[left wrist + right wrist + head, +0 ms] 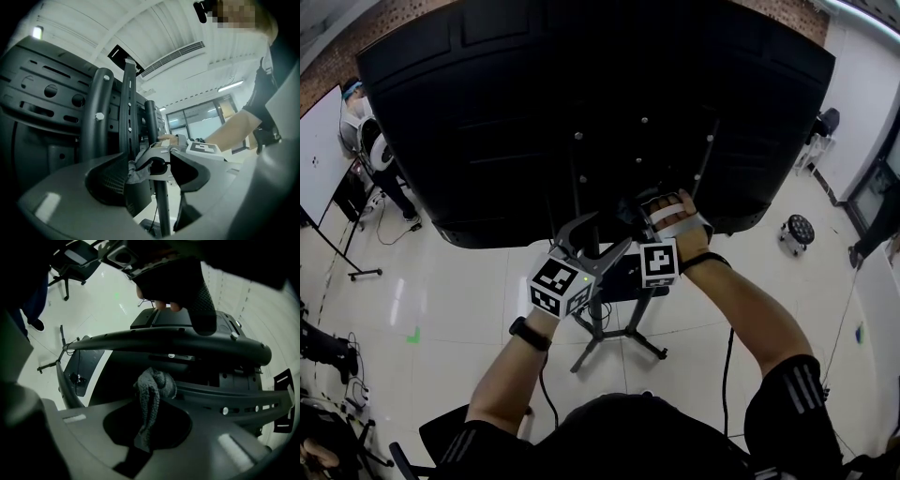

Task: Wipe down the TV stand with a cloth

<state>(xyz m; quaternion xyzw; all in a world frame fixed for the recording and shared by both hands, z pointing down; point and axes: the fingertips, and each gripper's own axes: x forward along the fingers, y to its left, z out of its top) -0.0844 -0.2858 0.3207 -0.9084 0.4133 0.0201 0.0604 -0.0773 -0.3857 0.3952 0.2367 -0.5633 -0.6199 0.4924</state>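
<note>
The right gripper has its fingers clamped on a grey cloth. The cloth's bunched end lies against a black crossbar of the TV stand, behind the TV. Just left of it, the left gripper has its fingers spread and grips nothing.

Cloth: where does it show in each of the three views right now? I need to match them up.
Head view: cannot be made out; it sits somewhere behind the right tool.
Left gripper view: low centre, the grey cloth bunched at the right tool's tip.
Right gripper view: centre, pinched between that tool's jaws.
Shared landmark: the stand's black rail, upright in the left gripper view, lying across in the right.
</note>
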